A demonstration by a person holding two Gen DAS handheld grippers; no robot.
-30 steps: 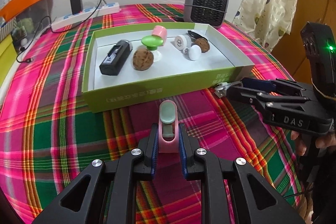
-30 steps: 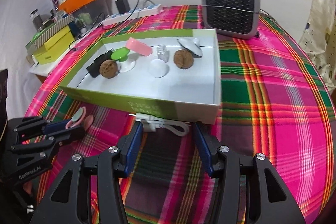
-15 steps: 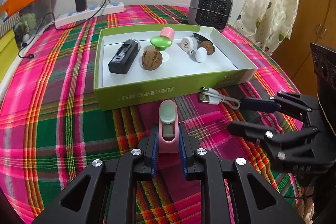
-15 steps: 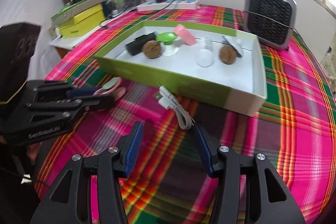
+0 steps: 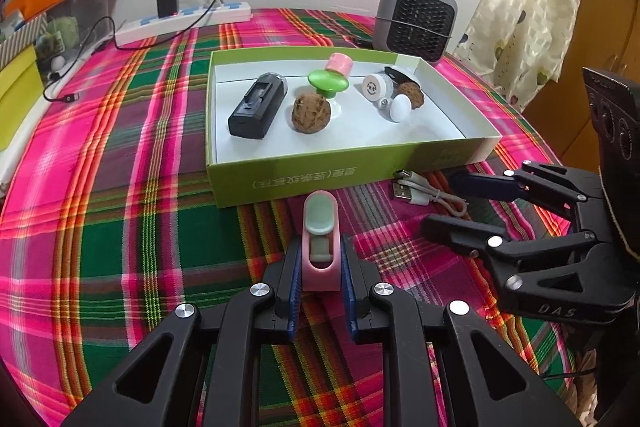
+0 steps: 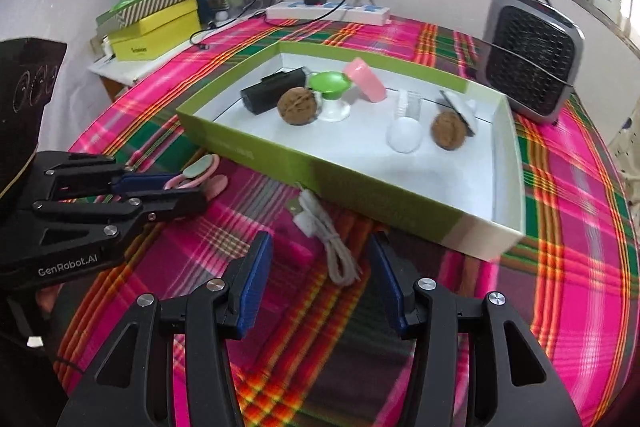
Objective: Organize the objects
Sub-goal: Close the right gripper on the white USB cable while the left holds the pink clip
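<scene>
My left gripper (image 5: 320, 263) is shut on a pink clip with a pale green pad (image 5: 320, 235), held just above the plaid cloth in front of the green box (image 5: 320, 179). The clip also shows in the right wrist view (image 6: 196, 175). My right gripper (image 6: 320, 279) is open and empty, its fingers on either side of a coiled white USB cable (image 6: 328, 243) lying on the cloth beside the box's near wall (image 6: 360, 187). The cable also shows in the left wrist view (image 5: 424, 191). The box holds a black device (image 5: 256, 107), two walnuts, a green-topped stand, a pink cap and white round pieces.
A grey fan heater (image 5: 416, 19) stands behind the box. A white power strip (image 5: 180, 23) with a black charger lies at the back. Yellow boxes (image 6: 156, 31) and an orange tray sit at the left edge. A curtain hangs at the right.
My right gripper has swung round and come closer to the white cable, which now lies between its open fingers. My left gripper keeps hold of the pink clip, raised slightly back from the box.
</scene>
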